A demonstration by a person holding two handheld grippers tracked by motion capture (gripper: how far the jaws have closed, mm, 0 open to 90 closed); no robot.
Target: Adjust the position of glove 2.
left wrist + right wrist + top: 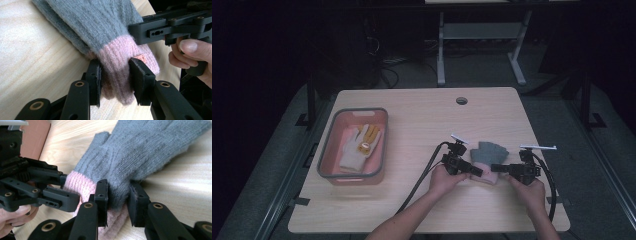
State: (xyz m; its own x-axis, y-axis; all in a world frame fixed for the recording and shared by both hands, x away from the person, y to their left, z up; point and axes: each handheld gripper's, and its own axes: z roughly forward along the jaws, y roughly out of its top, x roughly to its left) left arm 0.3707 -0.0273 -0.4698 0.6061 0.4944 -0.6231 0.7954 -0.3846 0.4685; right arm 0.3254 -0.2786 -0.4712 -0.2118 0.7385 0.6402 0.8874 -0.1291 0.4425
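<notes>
A grey knitted glove [490, 152] with a pink cuff [488, 175] lies on the wooden table [422, 120], right of centre. My left gripper [478, 171] comes in from the left, and its pads pinch the pink cuff [117, 65]. From the right, my right gripper [496, 168] grips the same glove [140, 152] where grey knit meets the pink cuff [80, 185]. In the left gripper view the jaws of my left gripper [115, 80] squeeze the cuff. The right gripper [118, 201] bunches the grey knit between its pads.
A pink bin with a grey rim [325, 158] stands at the table's left and holds a white and orange glove [360, 146]. A round cable hole [461, 100] sits near the far edge. Cables trail from both grippers toward the table's near edge.
</notes>
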